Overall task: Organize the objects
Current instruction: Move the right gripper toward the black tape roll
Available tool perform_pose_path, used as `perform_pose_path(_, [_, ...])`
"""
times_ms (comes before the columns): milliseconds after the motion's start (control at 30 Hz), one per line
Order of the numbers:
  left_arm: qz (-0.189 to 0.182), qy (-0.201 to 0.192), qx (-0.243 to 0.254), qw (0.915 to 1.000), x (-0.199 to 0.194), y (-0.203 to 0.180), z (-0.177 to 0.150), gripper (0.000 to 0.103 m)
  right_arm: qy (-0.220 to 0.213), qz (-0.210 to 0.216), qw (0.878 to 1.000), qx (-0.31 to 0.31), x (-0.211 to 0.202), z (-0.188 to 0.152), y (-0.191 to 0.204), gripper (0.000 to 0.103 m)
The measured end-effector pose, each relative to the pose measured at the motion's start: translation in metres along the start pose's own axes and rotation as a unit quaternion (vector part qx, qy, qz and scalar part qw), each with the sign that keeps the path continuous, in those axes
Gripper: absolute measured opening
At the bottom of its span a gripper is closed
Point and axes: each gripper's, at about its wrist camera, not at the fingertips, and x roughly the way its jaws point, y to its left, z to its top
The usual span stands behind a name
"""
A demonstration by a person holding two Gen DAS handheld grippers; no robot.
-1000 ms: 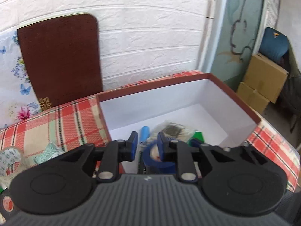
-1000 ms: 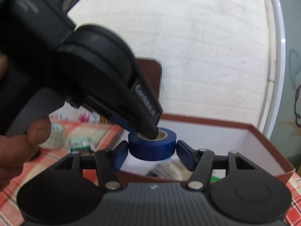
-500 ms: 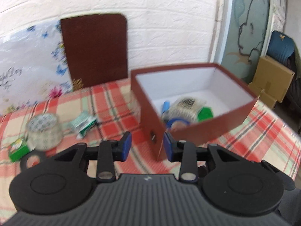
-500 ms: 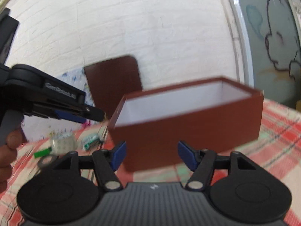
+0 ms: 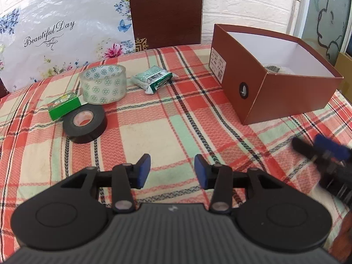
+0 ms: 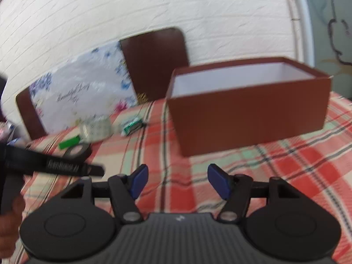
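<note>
Your left gripper (image 5: pixel 172 168) hangs released over the desk (image 5: pixel 154 132), its blue pads apart with nothing between them. Your right gripper (image 6: pixel 177 180) is likewise spread and empty; in the left wrist view it shows only as a blurred dark shape at the right edge.

The desk wears a woven plaid cloth in red, cream and mint, its weave crinkled. To your left lie the loose things: a roll of black tape (image 5: pixel 84 123), matte, with a pale core, lying flat; a small green carton (image 5: pixel 63 105) touching its far side; a wide roll of clear tape (image 5: pixel 103 83) printed with green rosettes, standing just behind; and a crinkly green foil packet (image 5: pixel 153 79) a little apart to the right.

The brown cardboard box (image 5: pixel 283 96) stands open at the right, white inside, with a round eyelet and a label on its short end. Something dark and glossy peeks above its rim; you cannot tell what.

Behind, a brown box lid (image 5: pixel 165 11) and a flowered plastic bag (image 5: pixel 55 37) lean against a white brick-pattern wall (image 6: pixel 154 6).
</note>
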Motion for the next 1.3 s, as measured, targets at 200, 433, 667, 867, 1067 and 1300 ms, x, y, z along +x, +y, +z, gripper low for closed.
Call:
perform_pose_path(200, [0.002, -0.019, 0.007, 0.9998, -0.008, 0.000, -0.002, 0.060, -0.038, -0.048, 0.994, 0.093, -0.021, 0.022, -0.033, 0.068])
perform_pose_path(433, [0.008, -0.034, 0.011, 0.9993, -0.016, 0.006, -0.005, 0.065, -0.031, -0.036, 0.996, 0.075, -0.019, 0.019, -0.017, 0.068])
perform_pose_path(667, [0.013, -0.035, 0.005, 0.9993, -0.015, 0.017, -0.010, 0.066, -0.034, -0.028, 0.997, 0.058, -0.022, 0.019, -0.005, 0.068])
perform_pose_path(867, [0.029, -0.047, -0.015, 0.9984, -0.012, 0.057, -0.021, 0.066, -0.005, 0.000, 1.000, 0.022, -0.013, 0.011, 0.012, 0.068])
perform_pose_path(1067, [0.163, -0.075, -0.053, 0.9822, -0.006, 0.153, -0.039, 0.072, 0.029, 0.040, 0.998, -0.043, 0.008, 0.003, 0.049, 0.068])
perform_pose_path(1300, [0.149, -0.127, -0.164, 0.9667, 0.002, 0.232, -0.082, 0.080, 0.067, 0.125, 0.975, -0.172, 0.074, -0.011, 0.139, 0.076])
